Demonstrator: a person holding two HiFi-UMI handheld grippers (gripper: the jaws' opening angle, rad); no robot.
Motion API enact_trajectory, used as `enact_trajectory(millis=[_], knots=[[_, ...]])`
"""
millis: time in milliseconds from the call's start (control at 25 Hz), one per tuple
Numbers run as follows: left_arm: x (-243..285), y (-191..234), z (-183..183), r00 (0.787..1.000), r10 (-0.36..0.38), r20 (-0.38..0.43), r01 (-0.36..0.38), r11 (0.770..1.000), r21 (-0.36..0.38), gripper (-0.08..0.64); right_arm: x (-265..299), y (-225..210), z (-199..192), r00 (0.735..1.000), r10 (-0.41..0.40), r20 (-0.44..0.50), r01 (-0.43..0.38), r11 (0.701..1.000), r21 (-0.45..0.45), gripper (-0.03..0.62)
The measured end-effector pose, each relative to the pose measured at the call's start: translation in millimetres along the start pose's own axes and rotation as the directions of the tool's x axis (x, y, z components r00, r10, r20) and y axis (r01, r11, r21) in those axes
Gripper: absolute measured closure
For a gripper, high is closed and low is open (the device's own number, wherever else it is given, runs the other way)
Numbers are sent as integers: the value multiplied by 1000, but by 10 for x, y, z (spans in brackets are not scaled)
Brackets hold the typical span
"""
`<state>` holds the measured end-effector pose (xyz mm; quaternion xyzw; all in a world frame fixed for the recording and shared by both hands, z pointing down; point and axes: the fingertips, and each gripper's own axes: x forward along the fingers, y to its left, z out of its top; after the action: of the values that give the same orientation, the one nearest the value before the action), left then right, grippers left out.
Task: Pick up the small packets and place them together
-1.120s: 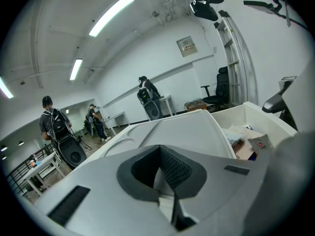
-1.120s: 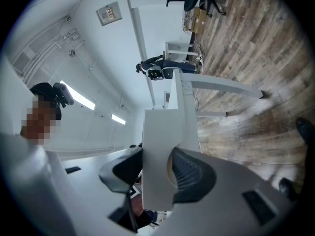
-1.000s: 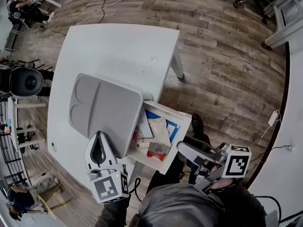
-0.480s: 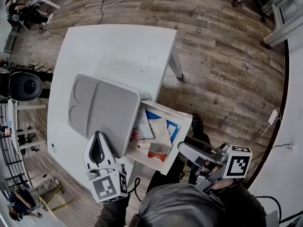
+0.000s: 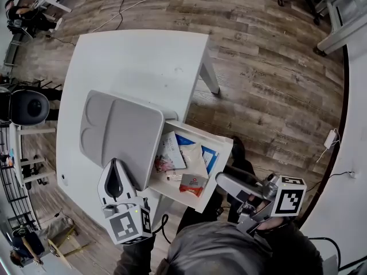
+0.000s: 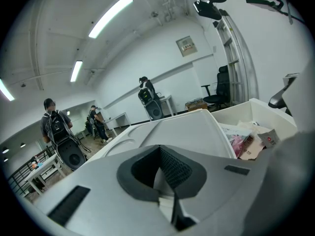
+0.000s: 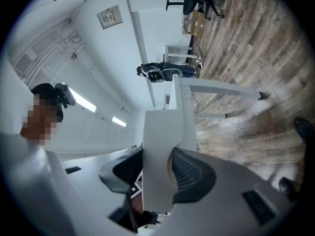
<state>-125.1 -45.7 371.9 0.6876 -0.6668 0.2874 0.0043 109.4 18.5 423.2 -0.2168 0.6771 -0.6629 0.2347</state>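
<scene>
White box (image 5: 225,144) juts past the table (image 5: 143,62) edge, at 4 o'clock from the grey tray (image 5: 123,130). Small packets (image 5: 184,159) lie heaped loose inside it, red-and-white packet (image 5: 193,183) nearest the person. Right gripper (image 5: 220,179) is clamped on the box wall, 4 o'clock side. Left gripper (image 5: 114,164) has jaws together at the tray's 6 o'clock rim; unclear whether they nip it. Packets look light, limp and probably slick, likely to slide and buckle. Best bet: pinch a free sealed edge or corner, one at a time, since flat faces offer no purchase
</scene>
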Motion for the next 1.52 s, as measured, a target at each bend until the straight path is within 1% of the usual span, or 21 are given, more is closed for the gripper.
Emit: enact_trajectory(millis=[200,400,600,1520], knots=[[-14,-1,-24,1000,7,9,-7,1000,11,560,-74,-7,-1,1000,6,10,-6,1000,2,400],[-123,-204,-64,1000,18,14,-18,1000,17,560,-352,-94,-5,1000,18,13,-18,1000,1,400],[-57,-96,-54,1000,19,13,-19,1000,21,560,-298,-64,2,1000,18,19,-18,1000,3,400],[13,2,-2,1000,25,-2,-25,999,41,560,-390,-26,21,999,23,42,-24,999,21,400]])
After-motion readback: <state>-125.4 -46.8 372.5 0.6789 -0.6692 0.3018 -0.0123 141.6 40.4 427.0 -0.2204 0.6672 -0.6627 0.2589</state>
